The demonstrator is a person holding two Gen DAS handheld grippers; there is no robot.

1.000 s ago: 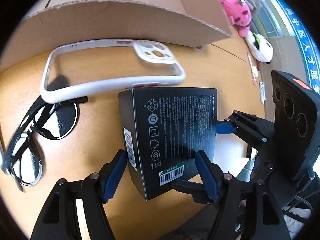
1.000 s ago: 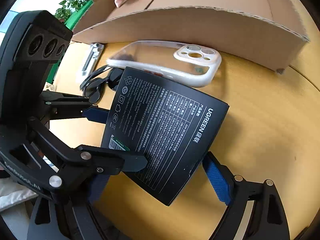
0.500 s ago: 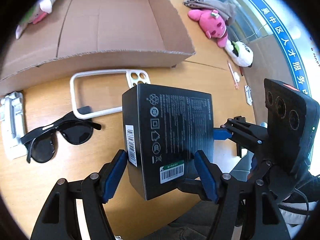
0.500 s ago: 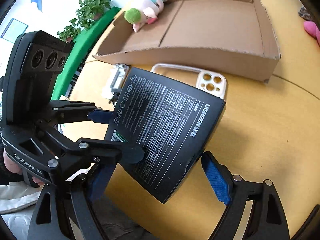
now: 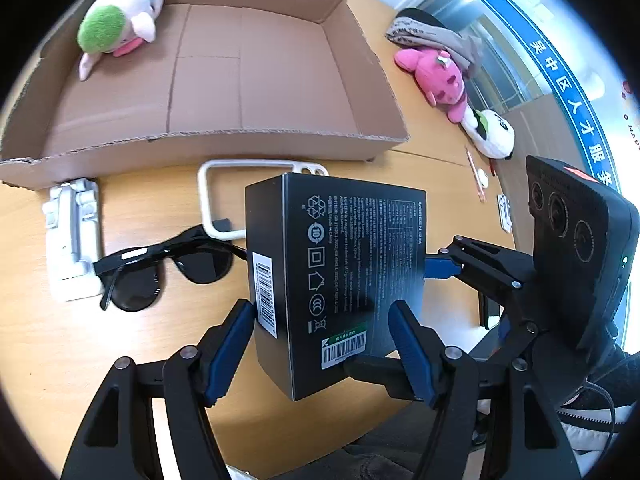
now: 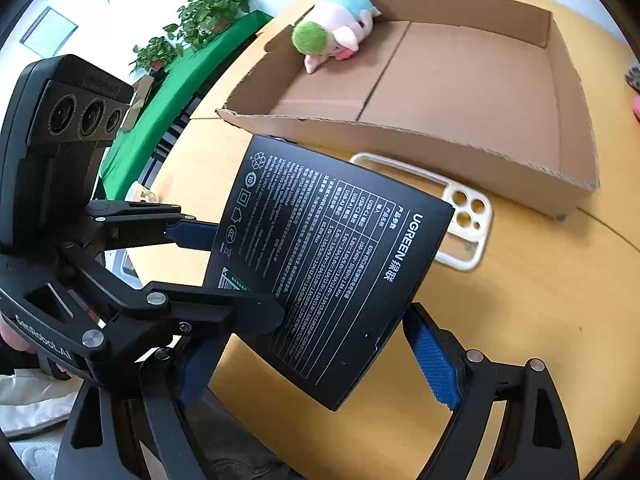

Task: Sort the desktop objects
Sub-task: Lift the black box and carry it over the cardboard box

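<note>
A black UGREEN box (image 5: 340, 272) is held in the air between both grippers, above the wooden table. My left gripper (image 5: 324, 344) is shut on its two sides. My right gripper (image 6: 316, 360) is shut on the same box (image 6: 328, 256) from the other end. A shallow cardboard tray (image 5: 224, 136) lies behind, with a green and pink plush (image 5: 120, 20) in its far left corner; in the right wrist view the tray (image 6: 400, 136) and plush (image 6: 336, 24) also show. A white phone case (image 5: 224, 184) lies in front of the tray, partly hidden by the box.
Black sunglasses (image 5: 168, 268) and a white folding stand (image 5: 72, 236) lie left of the box. A pink plush (image 5: 440, 76), a panda plush (image 5: 492, 132) and grey cloth (image 5: 432, 36) sit at the far right. The phone case (image 6: 464, 216) lies near the tray's front wall.
Both grippers have lifted the black box up from the table and higher. The tray's inside and the green plush have come into view.
</note>
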